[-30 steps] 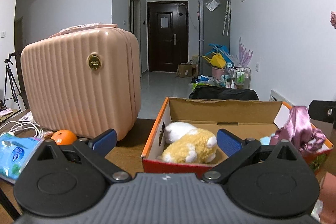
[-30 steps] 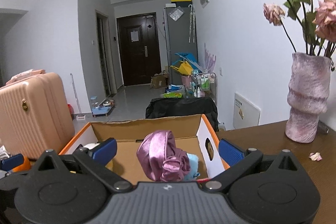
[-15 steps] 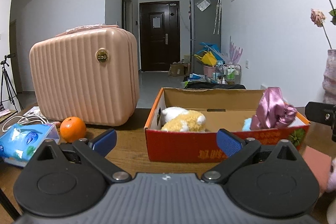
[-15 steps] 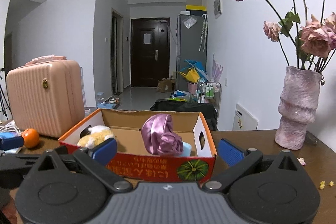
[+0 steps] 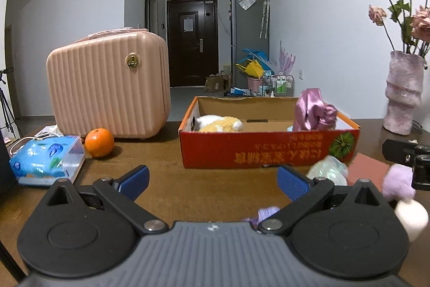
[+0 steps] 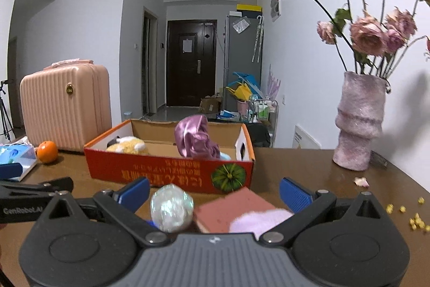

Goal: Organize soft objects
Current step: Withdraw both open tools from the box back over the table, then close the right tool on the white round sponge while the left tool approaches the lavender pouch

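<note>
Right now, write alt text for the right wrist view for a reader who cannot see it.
An open right hand-held gripper hovers over a pearly ball, a pink sponge block and lilac fluff on a wooden table. Behind sits a red cardboard box holding a yellow plush toy and purple satin cloth.

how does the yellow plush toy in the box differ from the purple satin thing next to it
The yellow plush toy lies low at the left end of the red cardboard box, barely above its rim; the purple satin cloth stands bunched at the right end, well above the rim. The toy looks fuzzy and matte, yellow with white patches; the cloth is smooth, shiny and folded. Both are soft items already inside the box.
</note>
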The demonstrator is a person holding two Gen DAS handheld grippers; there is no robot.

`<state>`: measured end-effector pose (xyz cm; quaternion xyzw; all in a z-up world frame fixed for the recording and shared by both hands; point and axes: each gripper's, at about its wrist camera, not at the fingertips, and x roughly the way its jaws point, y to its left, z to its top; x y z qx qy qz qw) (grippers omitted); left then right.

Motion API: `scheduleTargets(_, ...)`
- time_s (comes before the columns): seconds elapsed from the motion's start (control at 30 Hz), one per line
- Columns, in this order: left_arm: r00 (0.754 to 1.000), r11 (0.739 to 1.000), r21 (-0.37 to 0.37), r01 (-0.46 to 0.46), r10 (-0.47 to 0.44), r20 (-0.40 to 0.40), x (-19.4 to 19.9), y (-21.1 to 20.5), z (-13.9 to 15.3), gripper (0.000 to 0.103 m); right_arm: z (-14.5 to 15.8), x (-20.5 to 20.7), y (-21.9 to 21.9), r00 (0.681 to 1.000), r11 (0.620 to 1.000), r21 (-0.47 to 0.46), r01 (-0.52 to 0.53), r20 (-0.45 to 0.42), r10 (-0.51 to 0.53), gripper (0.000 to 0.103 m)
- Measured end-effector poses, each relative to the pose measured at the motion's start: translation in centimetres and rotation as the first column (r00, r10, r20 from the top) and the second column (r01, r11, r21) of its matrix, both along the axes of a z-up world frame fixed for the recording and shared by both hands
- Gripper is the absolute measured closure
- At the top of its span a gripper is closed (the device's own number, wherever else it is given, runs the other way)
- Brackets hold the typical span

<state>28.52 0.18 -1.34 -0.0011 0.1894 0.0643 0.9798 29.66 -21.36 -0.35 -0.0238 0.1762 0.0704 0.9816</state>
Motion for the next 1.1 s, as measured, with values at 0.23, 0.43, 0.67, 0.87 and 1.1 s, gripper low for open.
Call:
scheduleTargets(0.23,1.0,1.0,-0.009,0.007,-0.008,-0.025,-3.1,-0.3,-0.2,0.0,-0.9,-3.4,-0.7,1.0,1.0,-0.018,-0.006,-0.021,0.005,0.0)
scheduleTargets(0.43,0.999,1.0,-0.012,0.008,-0.009,-0.042,-5.7,-0.5,-0.4,0.0,-1.3,-6.1,-0.9,0.999,0.999,-0.033,-0.026,-0.033,0.025,0.0)
scheduleTargets(0.67,0.999,1.0,-0.018,0.013,-0.014,-0.047,-8.3,-0.7,-0.3,0.0,-1.5,-8.5,-1.3,0.999,1.0,-0.017,-0.024,-0.043,0.023,0.0)
scheduleTargets(0.87,0.998,0.999,-0.038,0.028,-0.03,-0.053,-9.7,-0.7,-0.3,0.0,-1.9,-8.9,-1.4,0.999,1.0,-0.021,-0.019,-0.052,0.018,0.0)
scheduleTargets(1.1,0.997,0.998,-0.045,0.044,-0.046,-0.064,-9.4,-0.7,-0.5,0.0,-2.7,-8.1,-1.3,0.996,0.999,-0.03,-0.018,-0.093,0.015,0.0)
